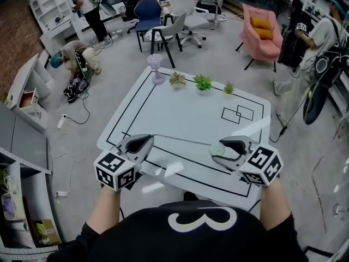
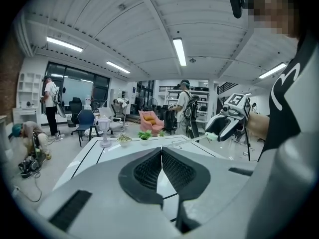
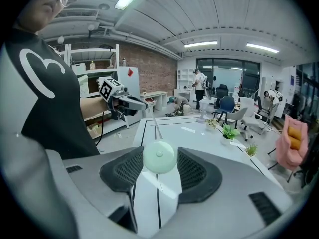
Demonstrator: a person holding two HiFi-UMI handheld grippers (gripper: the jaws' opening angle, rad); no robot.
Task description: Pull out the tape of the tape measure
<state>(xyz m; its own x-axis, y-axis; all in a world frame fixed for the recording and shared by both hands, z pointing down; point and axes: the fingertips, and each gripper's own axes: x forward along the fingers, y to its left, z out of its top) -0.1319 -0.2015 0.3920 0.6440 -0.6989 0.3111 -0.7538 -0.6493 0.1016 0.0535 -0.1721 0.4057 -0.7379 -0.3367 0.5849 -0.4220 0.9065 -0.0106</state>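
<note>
A: State of the right gripper [image 1: 222,148]?
B: Jaws spread wide and clamped on the round pale-green tape measure [image 3: 159,157], one pad on each side.
A: And the left gripper [image 2: 161,156]?
B: Jaws pressed together, pinching the end of the tape [image 1: 180,139]. It runs straight between the two grippers, over the near part of the white table [image 1: 180,111].
A: Beyond that?
B: Three small plants [image 1: 203,82] at the far edge, well apart from both grippers.

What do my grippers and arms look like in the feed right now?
Both the left gripper and the right gripper have pale grey shells with black inner faces and dark, fine-ribbed pads. Each carries a white cube with black square markers. No cables show on them. The person wears a black top with a white mark on the chest; the forearms are bare.
</note>
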